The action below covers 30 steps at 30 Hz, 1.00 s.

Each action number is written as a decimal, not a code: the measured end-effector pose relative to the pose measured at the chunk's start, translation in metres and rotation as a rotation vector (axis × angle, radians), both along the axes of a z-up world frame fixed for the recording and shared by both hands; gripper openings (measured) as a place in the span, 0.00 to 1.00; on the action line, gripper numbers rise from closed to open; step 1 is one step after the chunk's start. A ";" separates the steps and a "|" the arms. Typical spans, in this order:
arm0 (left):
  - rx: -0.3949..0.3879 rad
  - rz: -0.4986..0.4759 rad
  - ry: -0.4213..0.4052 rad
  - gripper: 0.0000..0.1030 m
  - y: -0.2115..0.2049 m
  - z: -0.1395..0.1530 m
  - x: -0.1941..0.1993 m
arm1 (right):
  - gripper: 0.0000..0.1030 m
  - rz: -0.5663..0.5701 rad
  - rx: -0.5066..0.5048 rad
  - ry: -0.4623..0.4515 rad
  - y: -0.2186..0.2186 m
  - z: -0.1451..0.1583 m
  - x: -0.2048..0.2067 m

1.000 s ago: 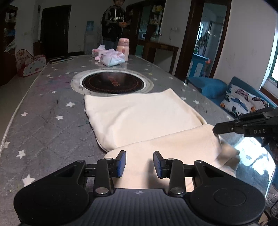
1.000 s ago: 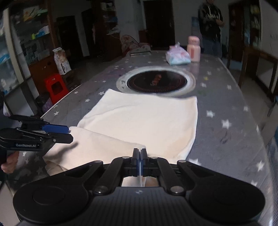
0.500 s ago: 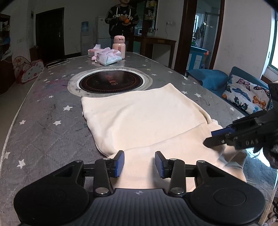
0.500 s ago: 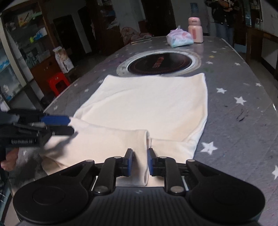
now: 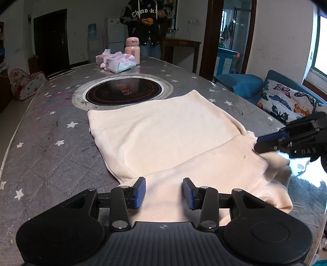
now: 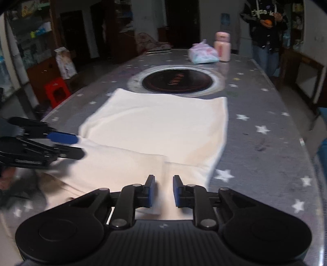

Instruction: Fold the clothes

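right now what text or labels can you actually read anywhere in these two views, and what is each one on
"DAS": white letters on the side of the black right gripper, seen in the left wrist view.
"Chmo·k...": white gothic lettering, partly cut off, across the chest of the dark jacket worn by the person standing behind the table.
Red characters on the round black inset cooktop: too blurred to read.
Label on the black left gripper in the right wrist view: blurred, unreadable.
Print on the tissue pack: too small.
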State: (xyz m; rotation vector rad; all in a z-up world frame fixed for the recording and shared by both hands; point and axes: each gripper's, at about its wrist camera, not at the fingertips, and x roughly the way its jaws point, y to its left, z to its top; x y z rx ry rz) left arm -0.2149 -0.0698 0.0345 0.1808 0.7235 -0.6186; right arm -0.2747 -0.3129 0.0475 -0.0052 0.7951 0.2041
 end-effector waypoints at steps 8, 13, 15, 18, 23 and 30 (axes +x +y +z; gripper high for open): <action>-0.004 -0.028 -0.014 0.43 -0.009 0.005 -0.008 | 0.16 0.151 -0.080 -0.073 0.013 0.014 -0.021; 0.012 -0.042 -0.018 0.43 -0.011 0.003 -0.014 | 0.16 0.190 -0.085 -0.058 0.032 -0.004 -0.008; 0.011 -0.049 -0.017 0.43 -0.009 0.004 -0.015 | 0.16 0.195 -0.108 -0.062 0.037 -0.009 -0.006; 0.014 -0.051 -0.015 0.44 -0.007 0.002 -0.016 | 0.12 0.194 -0.134 -0.067 0.040 -0.014 -0.005; 0.014 -0.050 -0.014 0.46 -0.007 -0.003 -0.015 | 0.03 0.209 -0.174 -0.088 0.043 -0.019 -0.008; 0.006 -0.029 -0.001 0.46 -0.002 -0.003 -0.013 | 0.00 0.146 0.018 -0.063 0.013 -0.005 -0.012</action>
